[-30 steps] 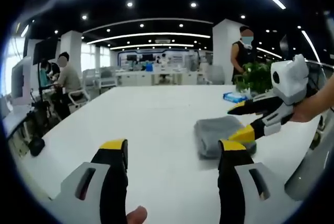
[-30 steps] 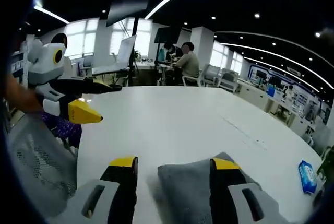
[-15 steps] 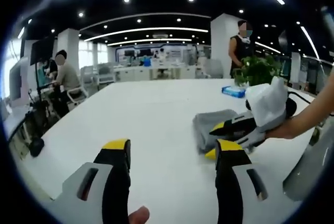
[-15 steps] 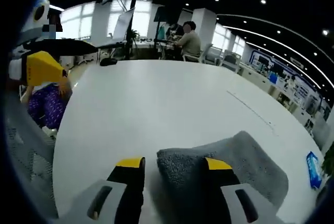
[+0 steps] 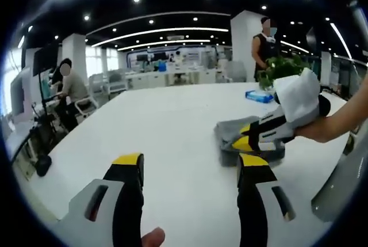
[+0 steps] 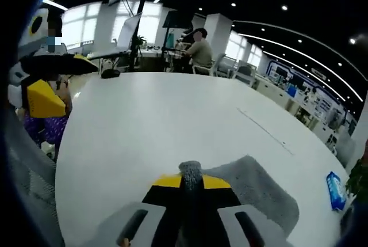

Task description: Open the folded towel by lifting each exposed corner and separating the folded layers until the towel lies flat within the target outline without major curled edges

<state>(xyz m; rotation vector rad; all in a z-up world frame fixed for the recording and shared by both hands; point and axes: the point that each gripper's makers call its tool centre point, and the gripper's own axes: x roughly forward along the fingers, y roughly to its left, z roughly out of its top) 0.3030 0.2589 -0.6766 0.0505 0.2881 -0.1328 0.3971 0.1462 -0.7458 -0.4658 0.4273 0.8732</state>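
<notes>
A folded grey towel [image 5: 229,133] lies on the white table [image 5: 172,126], right of centre in the left gripper view. My right gripper [image 5: 247,137] reaches in from the right, held by a hand, and pinches the towel's near edge. In the right gripper view, my right gripper [image 6: 191,179] is shut on a raised corner of the towel [image 6: 259,186], a grey tuft poking up between the yellow tips. My left gripper [image 5: 190,163] hovers open over bare table, short of the towel. It also appears as the left gripper [image 6: 43,94] at the left edge.
A blue packet [image 5: 259,95] and a potted plant [image 5: 279,68] sit at the table's far side. A person stands [image 5: 267,40] behind them; another sits [image 5: 66,83] at a desk to the left. A mesh chair back [image 6: 29,195] borders the table edge.
My right gripper's jaws, open around the towel's corner before, have closed on it and pinched it up. My left gripper has stayed open and nearly still.
</notes>
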